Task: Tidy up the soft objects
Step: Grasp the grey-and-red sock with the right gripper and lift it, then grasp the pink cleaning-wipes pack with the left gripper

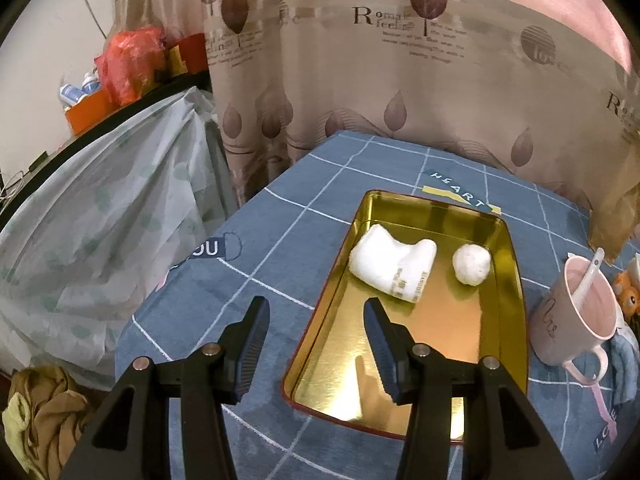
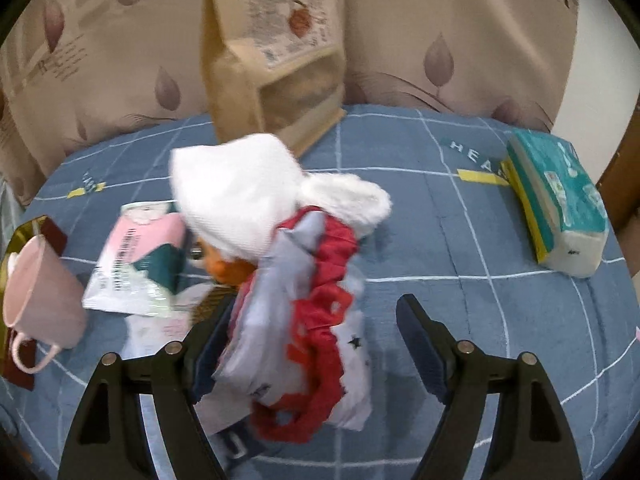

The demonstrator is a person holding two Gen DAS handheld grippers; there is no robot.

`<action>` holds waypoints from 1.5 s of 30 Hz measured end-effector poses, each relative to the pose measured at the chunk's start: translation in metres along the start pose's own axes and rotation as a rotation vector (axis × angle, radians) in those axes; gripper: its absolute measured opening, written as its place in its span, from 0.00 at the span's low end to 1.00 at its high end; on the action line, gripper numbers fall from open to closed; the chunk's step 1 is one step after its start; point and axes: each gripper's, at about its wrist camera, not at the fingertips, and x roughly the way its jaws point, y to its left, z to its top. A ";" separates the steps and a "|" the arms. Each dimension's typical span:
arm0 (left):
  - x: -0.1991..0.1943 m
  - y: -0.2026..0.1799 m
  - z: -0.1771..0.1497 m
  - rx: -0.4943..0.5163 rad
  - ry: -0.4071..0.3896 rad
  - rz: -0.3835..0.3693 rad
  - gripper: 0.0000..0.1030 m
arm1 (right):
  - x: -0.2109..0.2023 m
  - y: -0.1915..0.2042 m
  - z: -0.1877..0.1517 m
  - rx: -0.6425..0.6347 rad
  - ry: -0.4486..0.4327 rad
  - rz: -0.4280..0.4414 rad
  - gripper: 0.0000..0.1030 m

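Inside gold tray [image 1: 508, 280]: white sock [image 1: 390, 266], cotton ball [image 1: 471, 265].

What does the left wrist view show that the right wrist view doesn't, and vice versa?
Left only: two white soft items, a folded piece and a ball, lying apart in the gold tray; open left gripper. Right only: a doll in white hat and red dress, tissue pack, paper bag; open right gripper. Both: pink mug, blue cloth, curtain.

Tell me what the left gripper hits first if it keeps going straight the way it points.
Probably the near left rim of the gold tray: the left gripper, open and empty, straddles it. Depth is unclear.
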 end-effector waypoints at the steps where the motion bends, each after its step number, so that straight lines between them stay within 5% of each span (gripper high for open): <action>1: 0.000 -0.001 0.000 0.006 -0.001 -0.004 0.48 | 0.003 -0.004 -0.001 0.003 -0.001 -0.007 0.71; 8: -0.003 -0.014 0.000 0.048 -0.003 -0.003 0.48 | 0.016 -0.027 -0.010 0.013 -0.019 0.000 0.49; 13: -0.018 -0.032 0.000 0.089 -0.020 -0.039 0.48 | 0.013 -0.029 -0.010 0.008 -0.067 0.043 0.23; 28: -0.067 -0.155 0.013 0.241 0.042 -0.371 0.49 | 0.006 -0.064 -0.029 0.066 -0.112 0.005 0.20; 31: -0.075 -0.191 0.016 0.277 0.068 -0.434 0.60 | 0.007 -0.068 -0.030 0.081 -0.110 0.023 0.20; 34: -0.079 -0.233 0.022 0.327 0.097 -0.484 0.60 | 0.008 -0.071 -0.030 0.098 -0.105 0.046 0.20; 45: -0.014 -0.355 0.041 0.384 0.304 -0.473 0.61 | 0.013 -0.080 -0.032 0.149 -0.089 0.108 0.22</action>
